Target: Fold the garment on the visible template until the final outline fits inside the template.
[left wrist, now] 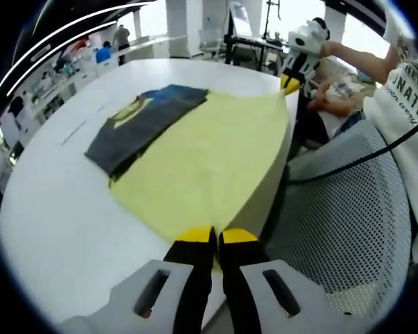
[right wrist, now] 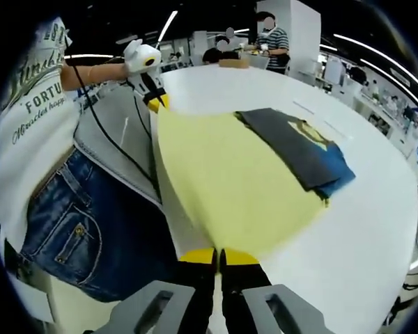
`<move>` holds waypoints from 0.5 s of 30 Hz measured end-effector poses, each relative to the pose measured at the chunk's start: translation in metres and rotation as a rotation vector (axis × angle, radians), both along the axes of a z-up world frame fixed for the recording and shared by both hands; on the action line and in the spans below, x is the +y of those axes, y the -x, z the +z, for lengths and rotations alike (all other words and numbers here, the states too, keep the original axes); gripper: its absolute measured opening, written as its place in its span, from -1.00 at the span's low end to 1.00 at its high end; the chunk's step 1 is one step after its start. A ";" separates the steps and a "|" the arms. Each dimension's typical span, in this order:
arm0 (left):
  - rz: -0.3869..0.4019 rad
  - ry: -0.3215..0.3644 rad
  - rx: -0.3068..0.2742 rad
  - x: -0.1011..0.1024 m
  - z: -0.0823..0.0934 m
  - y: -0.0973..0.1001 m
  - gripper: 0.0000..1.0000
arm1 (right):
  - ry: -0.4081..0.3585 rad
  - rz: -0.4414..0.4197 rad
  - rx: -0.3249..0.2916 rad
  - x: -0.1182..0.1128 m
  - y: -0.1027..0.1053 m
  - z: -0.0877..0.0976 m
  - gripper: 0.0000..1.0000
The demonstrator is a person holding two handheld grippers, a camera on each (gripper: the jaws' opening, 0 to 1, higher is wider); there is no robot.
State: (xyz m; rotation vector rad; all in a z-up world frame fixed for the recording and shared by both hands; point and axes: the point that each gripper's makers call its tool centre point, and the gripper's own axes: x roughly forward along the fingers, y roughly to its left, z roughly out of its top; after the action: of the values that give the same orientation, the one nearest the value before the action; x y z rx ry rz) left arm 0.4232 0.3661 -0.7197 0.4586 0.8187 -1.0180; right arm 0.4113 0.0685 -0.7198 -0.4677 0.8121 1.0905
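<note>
Tongs on both sides are pressed together on the near hem of the yellow garment [left wrist: 209,163], one at each corner along the table's near edge: the left tongs [left wrist: 216,240] pinch one corner, the right tongs [right wrist: 219,256] the other. The garment lies spread on the white table [left wrist: 56,229], reaching from that near edge toward the middle, and a dark folded garment [left wrist: 143,122] rests on its far part, overlapping onto bare table.

We judge the step in hand to be lifting this hem and carrying it across for a fold. To do it well we should raise both corners together, keep the cloth taut between them, and lay the edge down square without dragging the dark piece.

We cannot make out the template itself; faint lines [left wrist: 83,125] on the table beyond the cloth may belong to it. Cloth between the jaws is mostly hidden, so how deep each bite goes is unclear.
</note>
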 end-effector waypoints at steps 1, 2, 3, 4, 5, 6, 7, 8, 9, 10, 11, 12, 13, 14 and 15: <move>-0.006 -0.001 0.001 0.000 0.001 0.001 -1.00 | 0.001 0.000 0.001 -0.001 0.000 0.002 -1.00; -0.016 -0.002 0.003 -0.002 0.004 0.002 -1.00 | 0.002 0.003 -0.004 -0.001 0.000 0.004 -1.00; -0.020 -0.001 0.001 -0.002 0.006 0.002 -1.00 | 0.004 0.009 -0.017 -0.001 -0.001 0.007 -1.00; -0.023 0.001 -0.003 -0.003 0.008 0.002 -1.00 | 0.004 0.010 -0.016 -0.001 0.000 0.009 -1.00; -0.023 0.003 -0.004 -0.002 0.008 0.002 -1.00 | 0.004 0.012 -0.014 -0.001 0.000 0.010 -1.00; -0.022 0.005 -0.003 -0.003 0.010 0.002 -1.00 | 0.005 0.016 -0.015 -0.001 0.001 0.012 -1.00; -0.020 0.008 0.000 -0.003 0.011 0.002 -1.00 | 0.005 0.019 -0.016 -0.001 0.002 0.013 -1.00; -0.022 0.009 0.003 -0.003 0.013 0.003 -1.00 | 0.006 0.022 -0.015 -0.001 0.002 0.014 -1.00; -0.025 0.010 0.003 -0.003 0.014 0.004 -1.00 | 0.008 0.024 -0.016 -0.001 0.003 0.015 -1.00; -0.027 0.012 0.003 -0.003 0.015 0.005 -1.00 | 0.010 0.025 -0.019 -0.001 0.003 0.016 -1.00; -0.027 0.014 0.003 -0.004 0.018 0.005 -1.00 | 0.011 0.026 -0.016 -0.001 0.003 0.016 -1.00; -0.025 0.017 0.004 -0.004 0.019 0.005 -1.00 | 0.012 0.026 -0.014 0.000 0.004 0.017 -1.00; -0.024 0.018 0.005 -0.004 0.020 0.005 -1.00 | 0.012 0.028 -0.012 0.000 0.004 0.018 -1.00; -0.024 0.019 0.005 -0.004 0.022 0.005 -1.00 | 0.013 0.029 -0.012 0.000 0.005 0.018 -1.00; -0.023 0.023 0.006 -0.004 0.023 0.005 -1.00 | 0.014 0.030 -0.012 0.000 0.005 0.019 -1.00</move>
State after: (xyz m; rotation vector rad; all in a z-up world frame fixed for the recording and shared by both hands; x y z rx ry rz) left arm 0.4180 0.3622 -0.6963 0.4468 0.8085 -1.0499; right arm 0.4063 0.0683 -0.7005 -0.4989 0.8049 1.1097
